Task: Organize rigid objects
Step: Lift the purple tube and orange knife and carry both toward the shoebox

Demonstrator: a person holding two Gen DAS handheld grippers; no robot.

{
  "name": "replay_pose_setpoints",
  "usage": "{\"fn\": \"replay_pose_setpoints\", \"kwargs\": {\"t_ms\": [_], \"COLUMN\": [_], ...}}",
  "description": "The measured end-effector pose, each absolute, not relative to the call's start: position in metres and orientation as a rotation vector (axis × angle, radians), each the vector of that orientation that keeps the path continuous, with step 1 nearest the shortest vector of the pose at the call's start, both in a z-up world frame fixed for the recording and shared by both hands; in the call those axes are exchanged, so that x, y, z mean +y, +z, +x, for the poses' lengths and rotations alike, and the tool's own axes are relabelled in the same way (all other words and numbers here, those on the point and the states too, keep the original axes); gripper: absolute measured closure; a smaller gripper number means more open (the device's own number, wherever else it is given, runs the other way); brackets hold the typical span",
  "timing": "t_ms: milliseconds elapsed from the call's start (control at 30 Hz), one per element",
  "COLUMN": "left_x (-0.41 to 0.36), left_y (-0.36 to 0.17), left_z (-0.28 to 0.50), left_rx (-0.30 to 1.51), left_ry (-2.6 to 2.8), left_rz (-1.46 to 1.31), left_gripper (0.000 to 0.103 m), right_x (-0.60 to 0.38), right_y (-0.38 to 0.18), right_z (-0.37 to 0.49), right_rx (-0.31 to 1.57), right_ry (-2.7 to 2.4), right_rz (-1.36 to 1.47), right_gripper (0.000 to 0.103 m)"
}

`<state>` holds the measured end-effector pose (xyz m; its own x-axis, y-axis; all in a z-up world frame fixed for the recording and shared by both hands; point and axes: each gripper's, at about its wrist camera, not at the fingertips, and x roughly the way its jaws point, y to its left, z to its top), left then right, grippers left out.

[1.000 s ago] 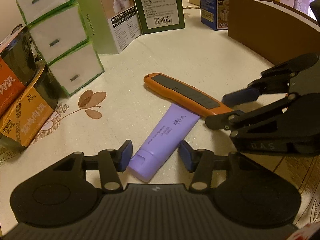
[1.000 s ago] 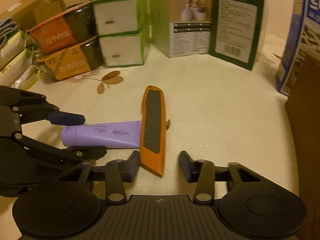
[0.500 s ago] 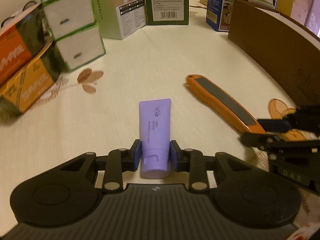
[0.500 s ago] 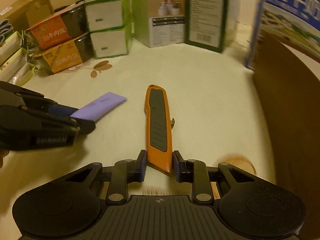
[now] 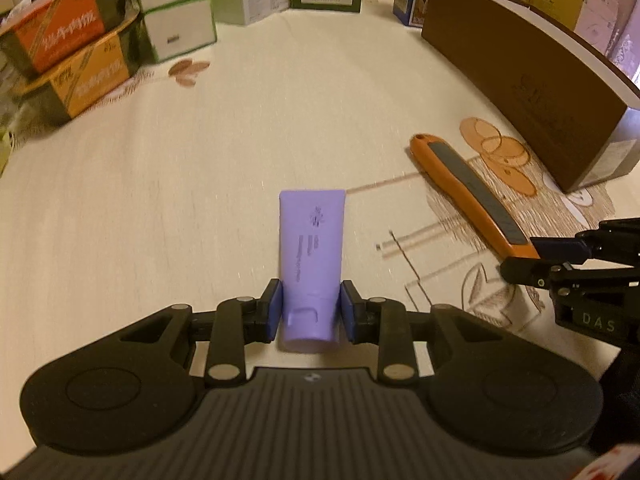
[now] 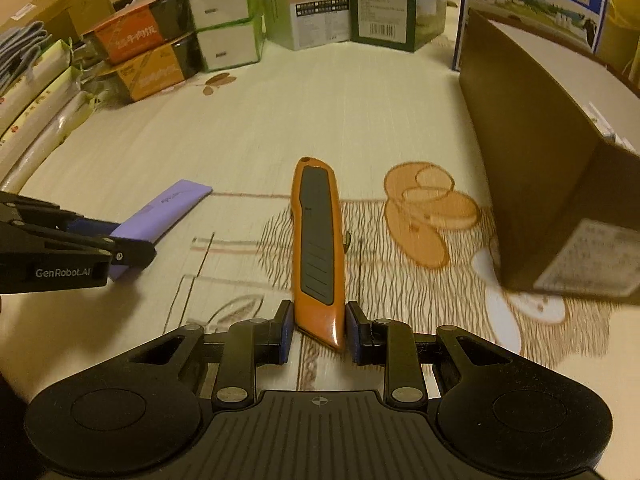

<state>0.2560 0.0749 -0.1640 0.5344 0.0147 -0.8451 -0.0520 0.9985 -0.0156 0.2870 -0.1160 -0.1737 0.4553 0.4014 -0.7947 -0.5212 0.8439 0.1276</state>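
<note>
A purple tube (image 5: 312, 248) points away from me in the left wrist view, and my left gripper (image 5: 308, 317) is shut on its cap end. In the right wrist view the orange utility knife (image 6: 318, 240) with a grey grip lies lengthwise between the pads, and my right gripper (image 6: 318, 330) is shut on its near end. Both are carried just above the cream tablecloth (image 5: 200, 184). The knife (image 5: 468, 192) and right gripper (image 5: 560, 260) show at the right of the left view; the tube (image 6: 168, 208) and left gripper (image 6: 120, 246) at the left of the right view.
A brown open box (image 6: 540, 152) stands close on the right, its wall (image 5: 520, 84) curving along the table. Stacked food and tissue boxes (image 6: 172, 48) line the left and back, with green cartons (image 6: 384, 0) and a blue milk carton (image 6: 536, 4) behind.
My left gripper closed on the purple tube and the right on the knife. Both then lifted their objects and carried them toward the brown box, which now looms nearer.
</note>
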Motion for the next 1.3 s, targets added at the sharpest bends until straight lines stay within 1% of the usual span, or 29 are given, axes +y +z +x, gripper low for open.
{"fn": "replay_pose_setpoints", "kwargs": {"t_ms": [67,133,167,200,300,533,733,800,867,933,1300], "left_x": [0.075,0.075,0.075,0.075,0.074,0.069,0.068,0.068,0.068,0.066,0.066], "left_y": [-0.164,-0.163,-0.163,-0.163,-0.166,-0.169,-0.171,-0.172,-0.171,-0.171,-0.169], "left_z": [0.257,0.261,0.263,0.266,0.274,0.285,0.285,0.285,0.286,0.286,0.284], "left_rx": [1.01,1.009,1.004,1.0,0.998,0.987,0.979,0.978,0.979,0.978,0.977], "left_ry": [0.044,0.047,0.05,0.053,0.058,0.059,0.05,0.047,0.039,0.037,0.036], "left_rz": [-0.045,-0.045,-0.042,-0.039,-0.032,0.003,0.013,0.009,0.01,0.015,0.008], "left_gripper": [0.076,0.072,0.068,0.067,0.066,0.065,0.067,0.068,0.071,0.072,0.072], "right_x": [-0.114,-0.112,-0.112,-0.111,-0.107,-0.096,-0.088,-0.087,-0.085,-0.084,-0.085], "right_y": [-0.174,-0.174,-0.174,-0.175,-0.177,-0.182,-0.185,-0.186,-0.186,-0.186,-0.183], "right_z": [0.29,0.296,0.301,0.305,0.314,0.329,0.329,0.328,0.326,0.326,0.326], "right_rx": [0.951,0.955,0.957,0.959,0.948,0.899,0.863,0.855,0.849,0.849,0.865], "right_ry": [0.575,0.576,0.572,0.569,0.564,0.548,0.545,0.548,0.548,0.54,0.546], "right_rz": [-0.148,-0.14,-0.128,-0.113,-0.102,-0.124,-0.165,-0.173,-0.181,-0.184,-0.173], "right_gripper": [0.075,0.068,0.064,0.061,0.058,0.058,0.058,0.065,0.067,0.07,0.07]}}
